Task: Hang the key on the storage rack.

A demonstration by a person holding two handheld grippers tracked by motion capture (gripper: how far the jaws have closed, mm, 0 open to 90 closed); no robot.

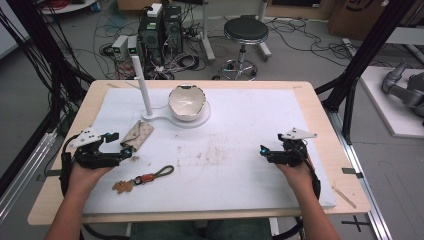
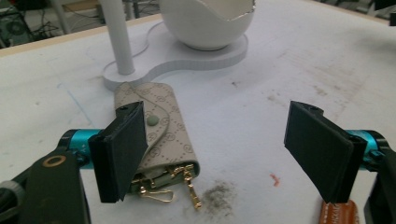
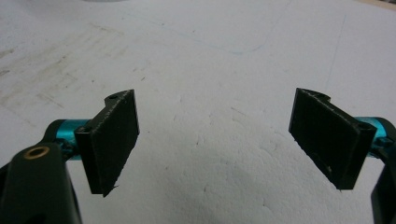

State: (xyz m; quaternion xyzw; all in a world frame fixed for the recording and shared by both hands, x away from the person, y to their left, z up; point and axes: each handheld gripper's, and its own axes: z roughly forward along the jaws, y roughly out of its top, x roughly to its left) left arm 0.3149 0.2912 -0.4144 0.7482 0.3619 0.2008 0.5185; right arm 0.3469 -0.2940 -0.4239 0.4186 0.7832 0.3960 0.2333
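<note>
Item, nearest the lens: left gripper point(image 2: 224, 149), jaws spread wide and holding nothing, hovering low over the white foam mat point(image 1: 260, 115). Item, the work's object: a beige monogrammed key pouch point(image 2: 161, 128) with a snap-button flap, lying flat on the mat at the left side of the table, just short of the white stand base point(image 2: 187, 58). In the left gripper view its long axis runs away from the camera, flap end toward the stand, open end toward the gripper with gold clips point(image 2: 180, 189) spilling out. The pouch sits off-centre to the jaws: the near-left jaw overlaps its left edge in the picture, while the far jaw stands well apart over bare mat; whether the jaw touches it cannot be told. The left hand is clearly the nearer; a sideways shift toward the pouch would seem needed to straddle it across its short width. Item: a brown leather key fob on a cord loop point(image 1: 147, 176), lying near the left gripper, apart from the pouch. Item: a white eggshell-shaped bowl point(image 1: 187, 102) on the stand base, beside an upright white post point(image 1: 141, 85). Item: right gripper point(image 1: 264, 150), jaws likewise parted and empty, held over bare mat at the right, well apart from the pouch.
</note>
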